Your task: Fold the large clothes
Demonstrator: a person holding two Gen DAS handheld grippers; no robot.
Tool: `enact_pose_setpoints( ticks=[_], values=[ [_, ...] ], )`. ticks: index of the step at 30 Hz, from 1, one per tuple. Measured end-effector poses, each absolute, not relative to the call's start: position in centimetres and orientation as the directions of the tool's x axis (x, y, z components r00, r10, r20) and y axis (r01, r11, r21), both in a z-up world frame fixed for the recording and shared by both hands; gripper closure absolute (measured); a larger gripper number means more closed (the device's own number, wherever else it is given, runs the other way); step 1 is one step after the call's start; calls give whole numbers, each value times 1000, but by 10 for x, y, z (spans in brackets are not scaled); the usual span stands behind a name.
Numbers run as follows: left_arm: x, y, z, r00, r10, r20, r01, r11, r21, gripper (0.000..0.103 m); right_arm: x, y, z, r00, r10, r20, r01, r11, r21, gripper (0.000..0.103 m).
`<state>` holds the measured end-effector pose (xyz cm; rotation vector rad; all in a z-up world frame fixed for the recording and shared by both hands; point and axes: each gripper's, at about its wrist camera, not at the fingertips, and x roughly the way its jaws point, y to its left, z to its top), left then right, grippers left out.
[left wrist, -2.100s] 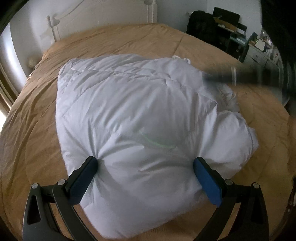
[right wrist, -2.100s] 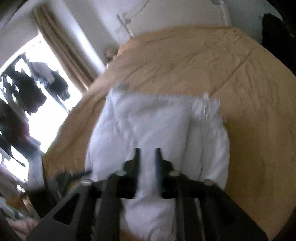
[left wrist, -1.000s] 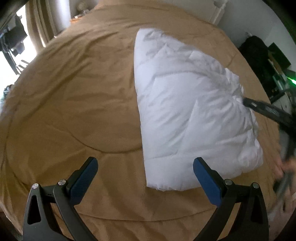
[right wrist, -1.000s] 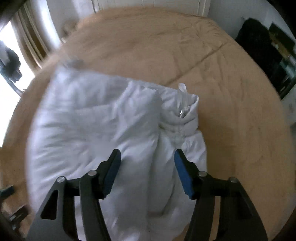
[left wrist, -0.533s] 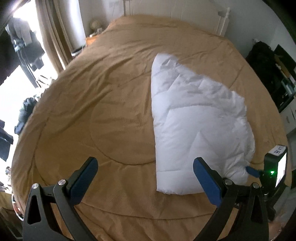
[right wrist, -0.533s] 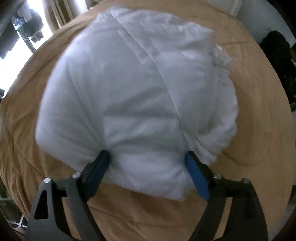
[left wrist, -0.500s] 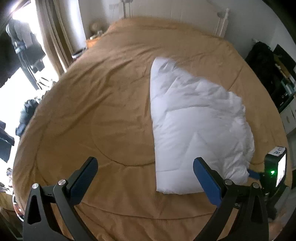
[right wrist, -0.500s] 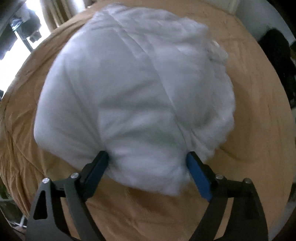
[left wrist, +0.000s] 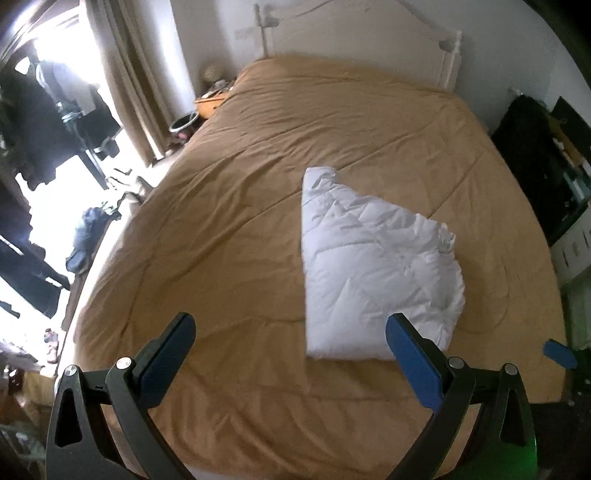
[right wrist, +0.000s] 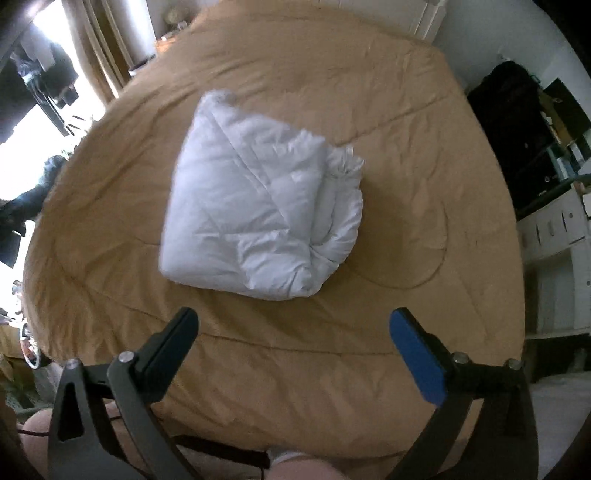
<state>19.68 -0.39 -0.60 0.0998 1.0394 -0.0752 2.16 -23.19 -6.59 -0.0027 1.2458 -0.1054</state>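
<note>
A white puffy quilted garment (left wrist: 373,269) lies folded into a thick bundle on a tan bedspread (left wrist: 236,229). In the right wrist view the bundle (right wrist: 258,218) sits mid-bed with its rolled edge to the right. My left gripper (left wrist: 291,354) is open and empty, held above the bed's near edge, left of the bundle's front corner. My right gripper (right wrist: 295,343) is open and empty, a little short of the bundle. A blue fingertip (left wrist: 559,353) of the right gripper shows at the right edge of the left wrist view.
A white headboard (left wrist: 354,33) stands at the far end. Curtains (left wrist: 136,77) and a bright window are on the left, with dark clothes on the floor (left wrist: 88,236). Dark bags and shelves (left wrist: 535,155) and white drawers (right wrist: 557,236) stand on the right.
My right gripper has opened, let go of the white bundle and pulled back from it. My left gripper has drawn back and up. The bundle now rests alone on the bed.
</note>
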Motion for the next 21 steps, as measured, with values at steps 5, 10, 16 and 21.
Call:
enact_pose_setpoints(
  ticks=[5, 10, 16, 21],
  values=[
    [171, 16, 0, 486, -58, -872, 61, 998, -33, 0, -6, -221, -52, 337, -16, -941, 120, 992, 27, 0],
    [163, 17, -15, 519, -1, -855, 51, 998, 30, 1, -10, -213, -62, 360, -29, -933, 129, 991, 19, 0],
    [165, 23, -18, 517, -25, -856, 34, 999, -9, 1, -13, -199, -66, 370, -29, -928, 107, 994, 11, 0],
    [161, 19, -16, 531, -19, -847, 52, 999, 10, 1, -17, -189, -62, 390, -51, -919, 99, 995, -13, 0]
  ],
)
